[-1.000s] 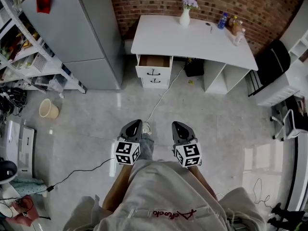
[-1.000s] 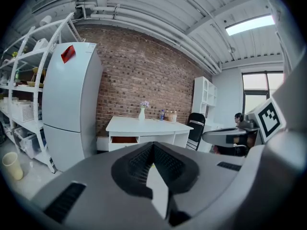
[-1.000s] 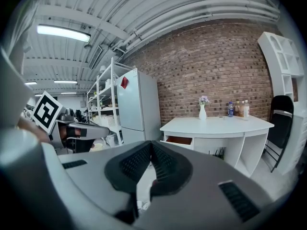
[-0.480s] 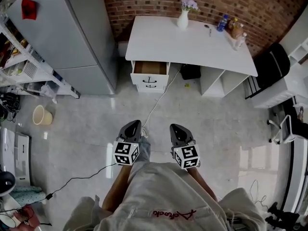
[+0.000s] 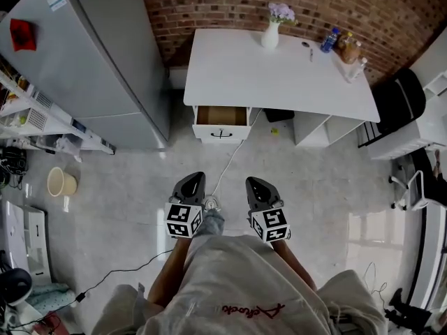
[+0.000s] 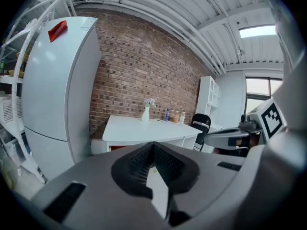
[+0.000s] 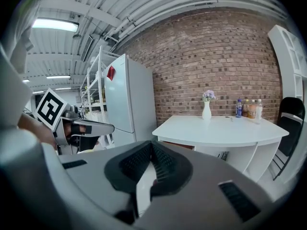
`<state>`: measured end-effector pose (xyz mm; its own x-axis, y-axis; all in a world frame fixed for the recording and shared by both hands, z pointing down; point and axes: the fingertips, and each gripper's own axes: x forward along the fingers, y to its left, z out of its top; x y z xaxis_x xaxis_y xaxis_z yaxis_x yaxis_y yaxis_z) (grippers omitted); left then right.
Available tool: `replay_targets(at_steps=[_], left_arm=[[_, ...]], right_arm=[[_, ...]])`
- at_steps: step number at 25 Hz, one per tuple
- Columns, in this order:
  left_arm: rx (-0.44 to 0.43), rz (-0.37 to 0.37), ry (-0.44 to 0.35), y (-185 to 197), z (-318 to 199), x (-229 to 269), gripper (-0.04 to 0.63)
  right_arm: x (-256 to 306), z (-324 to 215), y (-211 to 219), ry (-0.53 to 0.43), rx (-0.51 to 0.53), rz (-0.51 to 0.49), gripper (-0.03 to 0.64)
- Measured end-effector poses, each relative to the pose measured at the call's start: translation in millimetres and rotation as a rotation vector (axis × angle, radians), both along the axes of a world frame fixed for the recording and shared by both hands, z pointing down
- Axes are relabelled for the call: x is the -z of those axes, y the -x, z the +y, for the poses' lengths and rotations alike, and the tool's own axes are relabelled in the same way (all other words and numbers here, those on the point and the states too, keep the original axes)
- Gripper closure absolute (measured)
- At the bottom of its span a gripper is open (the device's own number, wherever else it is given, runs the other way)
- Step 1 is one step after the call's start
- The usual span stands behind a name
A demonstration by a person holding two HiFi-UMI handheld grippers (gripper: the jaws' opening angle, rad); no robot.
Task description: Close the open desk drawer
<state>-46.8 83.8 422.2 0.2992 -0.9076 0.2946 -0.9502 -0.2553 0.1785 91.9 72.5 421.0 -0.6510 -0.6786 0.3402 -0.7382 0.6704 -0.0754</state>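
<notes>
Head view looks steeply down on a pale floor (image 5: 126, 187) where the left claw (image 5: 193, 180) and the right claw (image 5: 253, 182) are held side by side, a little apart, both pointing toward a white bench (image 5: 279, 68) that stands against a brick wall (image 5: 230, 2). Left gripper view shows the left claw (image 6: 153, 147) clenched, its ribbed pads meeting at the tips with nothing between them; right gripper view shows the right claw (image 7: 152, 145) clenched and empty in the same way. Both claws are well apart from the drawer (image 5: 222, 116), which sits under the left end of the bench and is pulled out toward the person, its brown inside open to view and its white front carrying a dark handle. On the bench top, a white vase (image 5: 271, 33) with pale purple flowers stands near the wall, and a few bottles (image 5: 342, 44) are grouped at the far right corner. A tall grey fridge (image 5: 91, 54) stands just beside the bench on the left. A white cable (image 5: 227, 162) runs across the floor from below the drawer toward the claws. A cream bucket (image 5: 60, 182) sits on the floor at the left, and a black chair (image 5: 398, 96) stands to the right of the bench.
</notes>
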Motion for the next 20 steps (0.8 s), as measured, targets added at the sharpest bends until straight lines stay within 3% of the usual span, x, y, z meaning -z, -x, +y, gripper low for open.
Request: replay_targets(at_steps=[12,20], left_arm=[[-0.072,-0.006,-0.032,53,-113,11,0.583],[-0.100,-0.012,-0.020,76,-155,3,0.583]], right_arm=[[14,-113,50,-0.028,-0.086,0.020,0.598],[14,-161,75,-0.044,-0.111,0.014,0.598]])
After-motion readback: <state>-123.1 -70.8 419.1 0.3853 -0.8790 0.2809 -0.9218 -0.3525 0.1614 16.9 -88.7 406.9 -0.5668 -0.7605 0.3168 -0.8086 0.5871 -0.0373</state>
